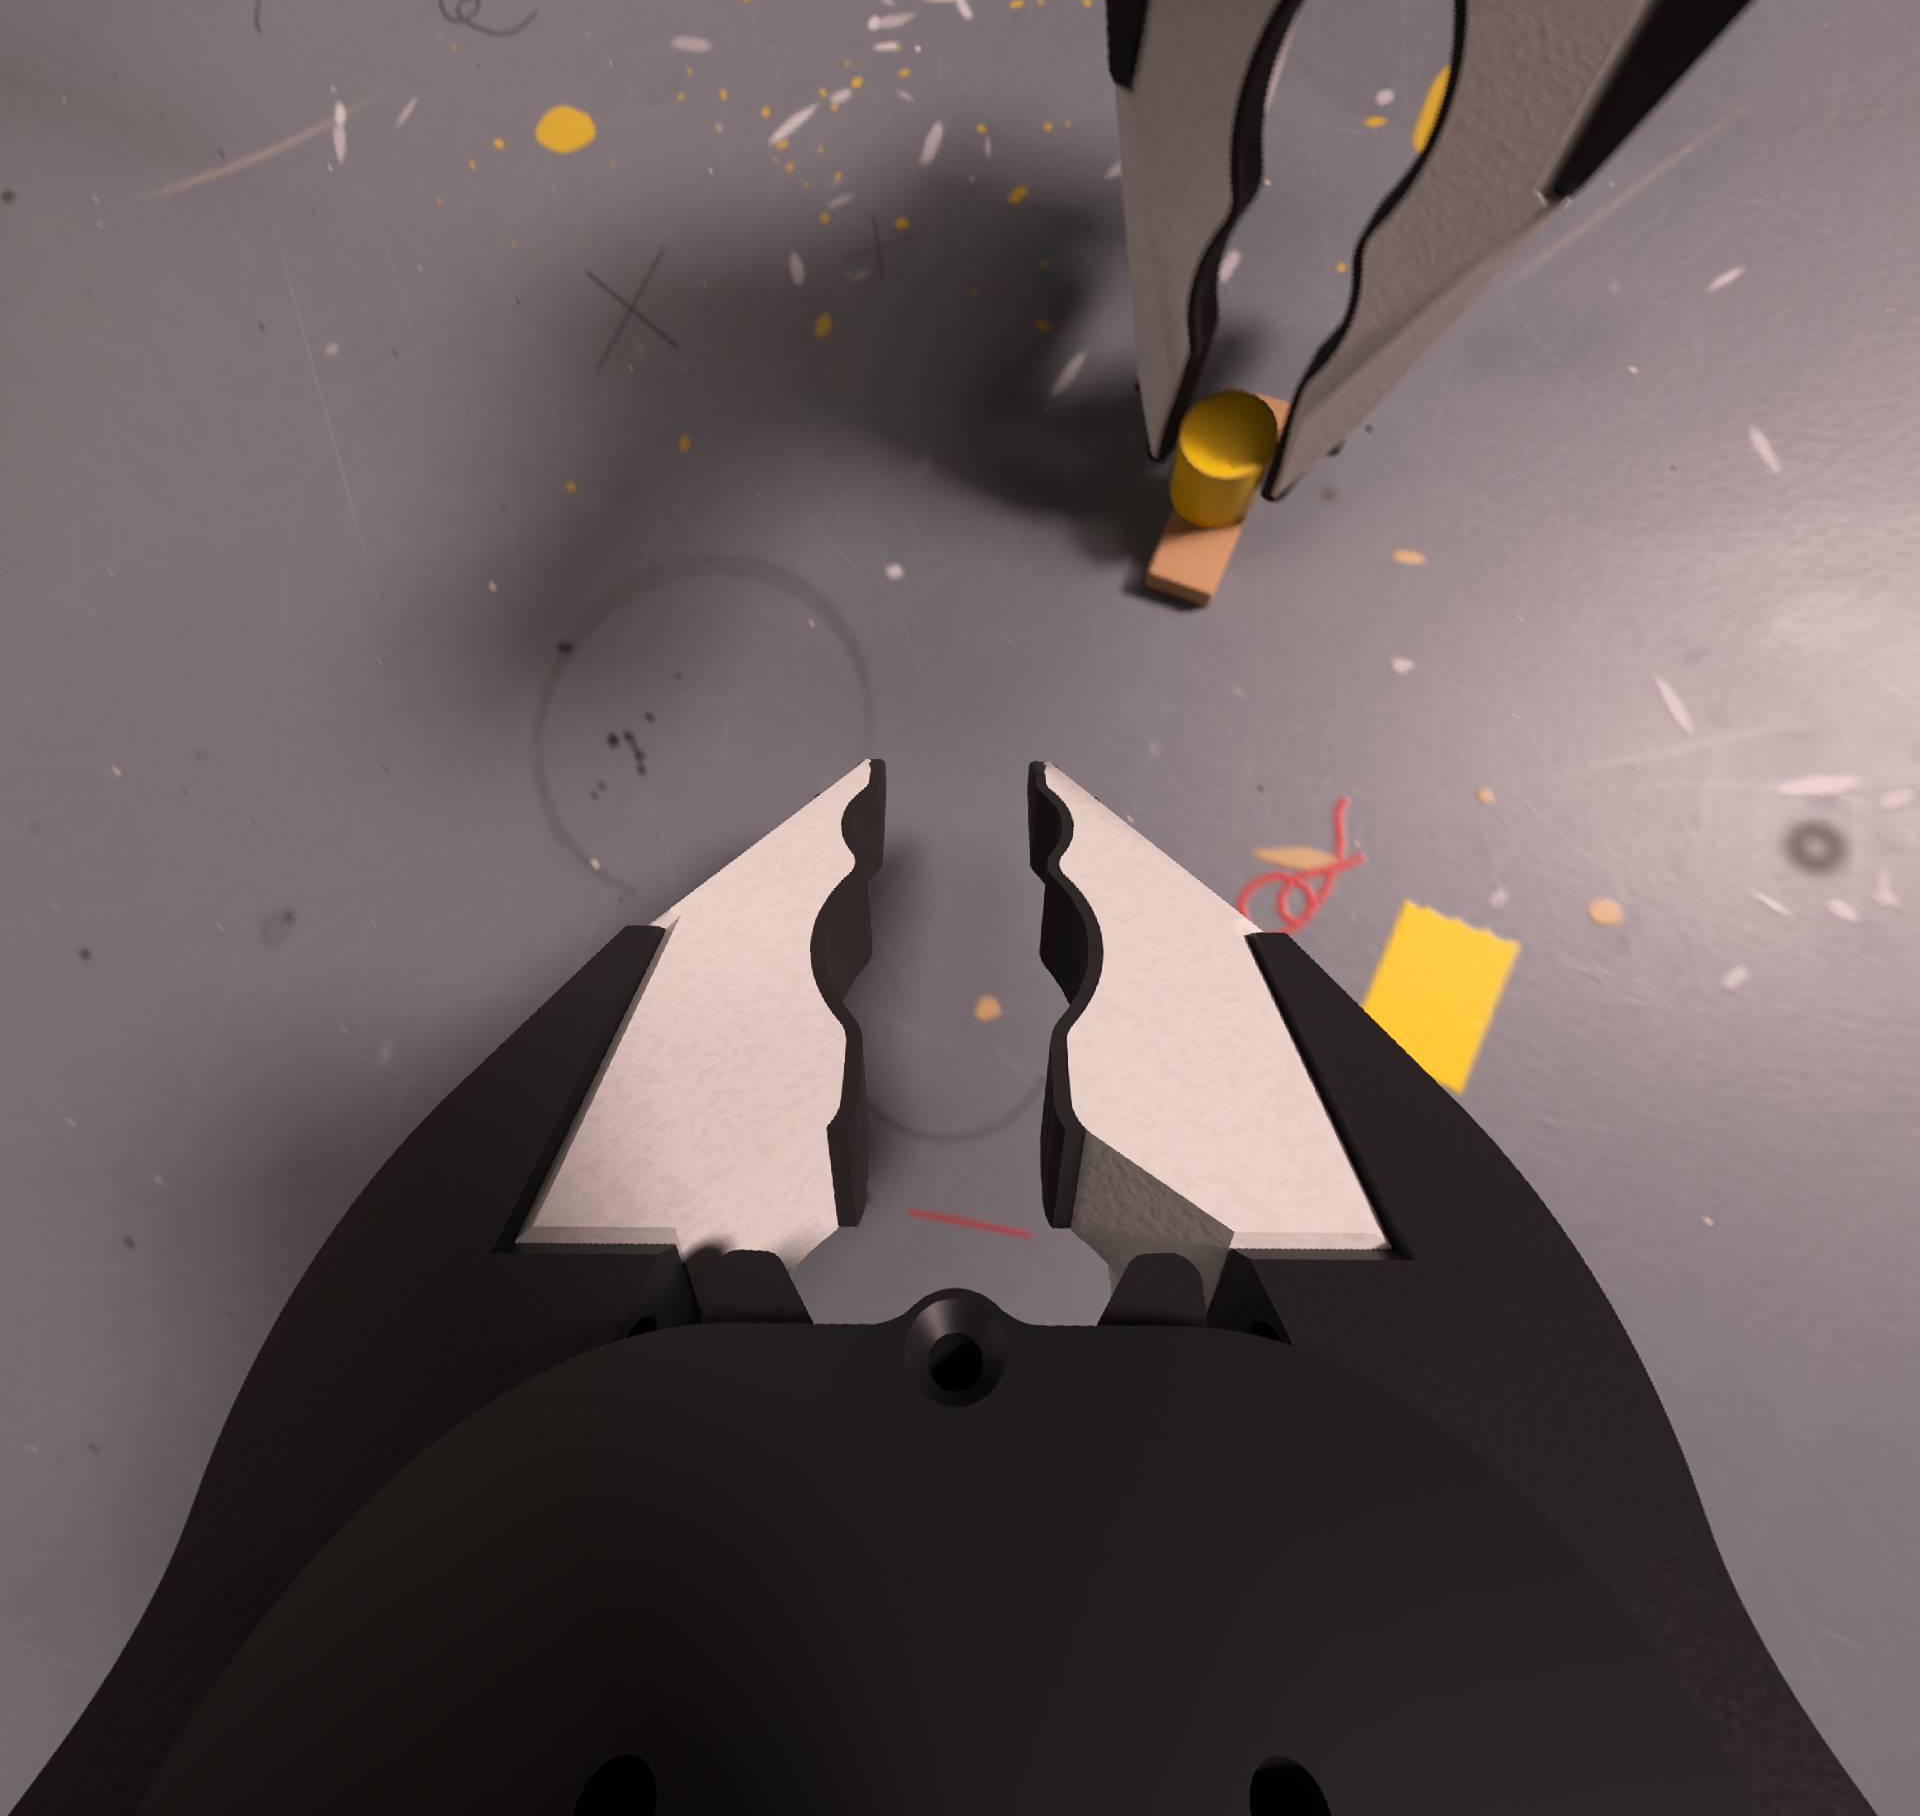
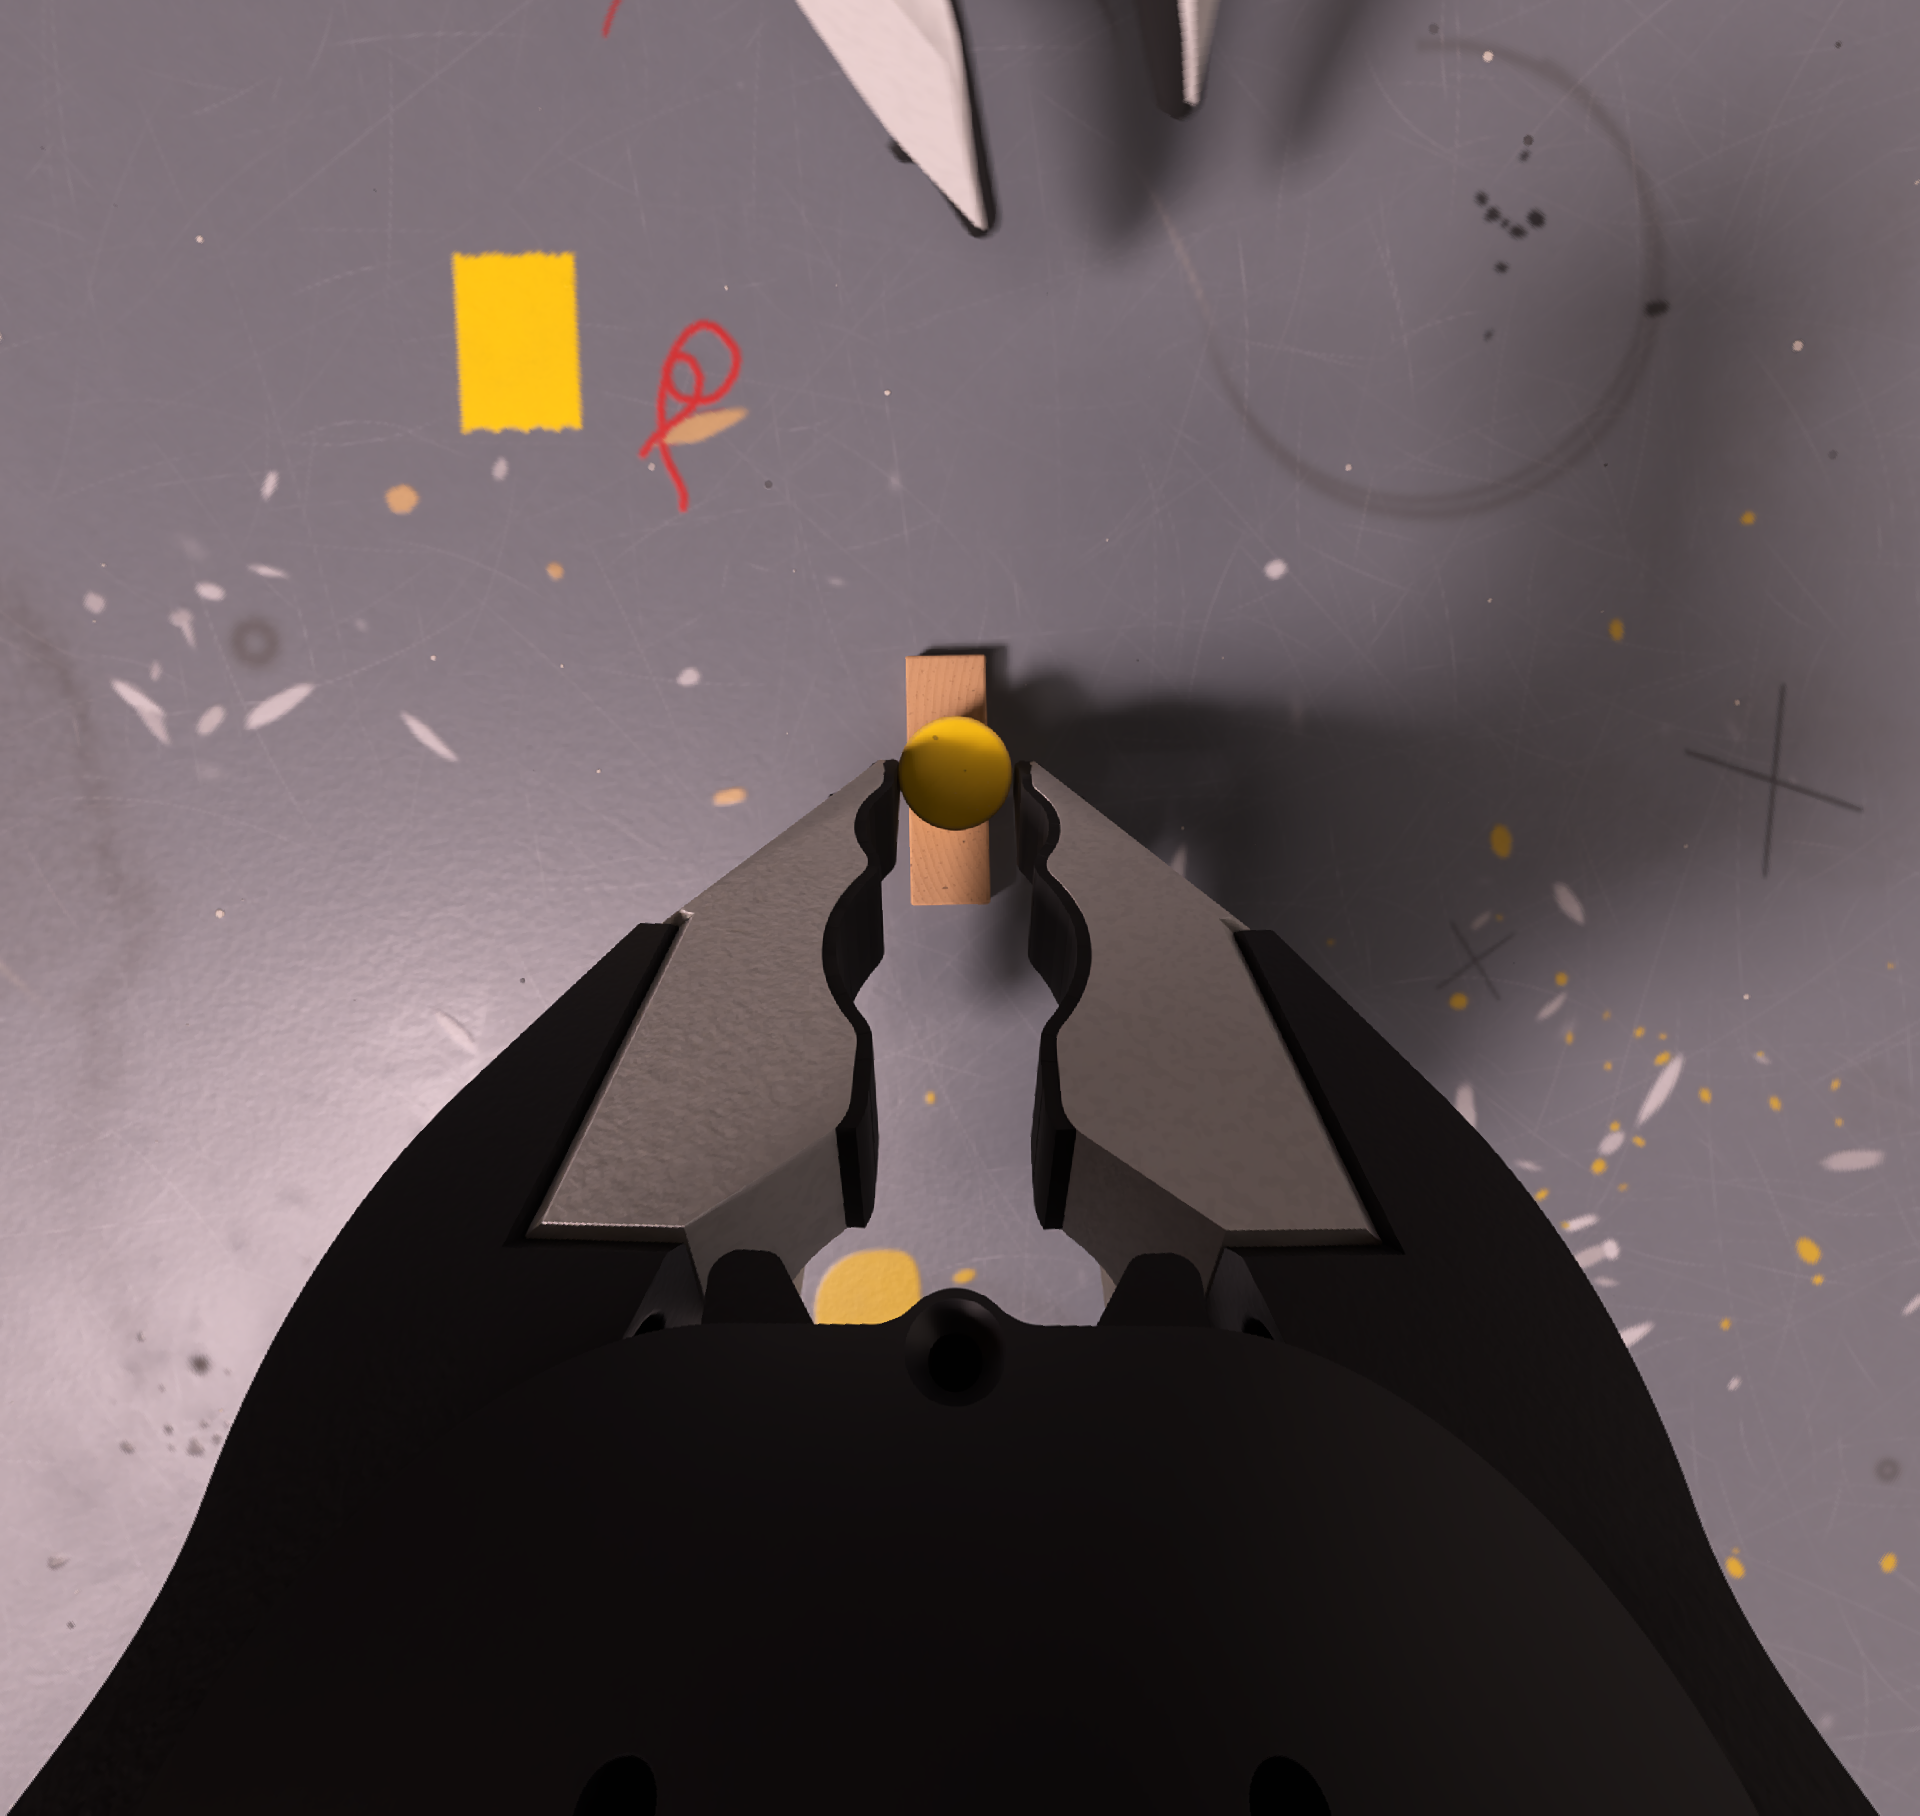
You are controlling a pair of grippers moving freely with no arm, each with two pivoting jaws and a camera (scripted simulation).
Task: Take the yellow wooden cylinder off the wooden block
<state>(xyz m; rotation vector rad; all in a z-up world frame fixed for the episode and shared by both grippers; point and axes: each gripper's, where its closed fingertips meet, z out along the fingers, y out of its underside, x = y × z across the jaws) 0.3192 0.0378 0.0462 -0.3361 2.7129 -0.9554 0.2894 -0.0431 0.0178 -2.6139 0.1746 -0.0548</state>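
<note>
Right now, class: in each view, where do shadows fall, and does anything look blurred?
Left wrist view: a soft dark shadow spreads left of the yellow cylinder. Right wrist view: shadow stretches right of the wooden block; the right gripper looks dim. Both views sharp.

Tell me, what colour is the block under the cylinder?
Light tan, natural wood block; the right wrist view shows it best.

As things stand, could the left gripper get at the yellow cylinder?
Probably not directly: the right gripper already straddles the yellow cylinder on the wooden block, its fingers flanking both sides. The left gripper is open, off to the side.
</note>
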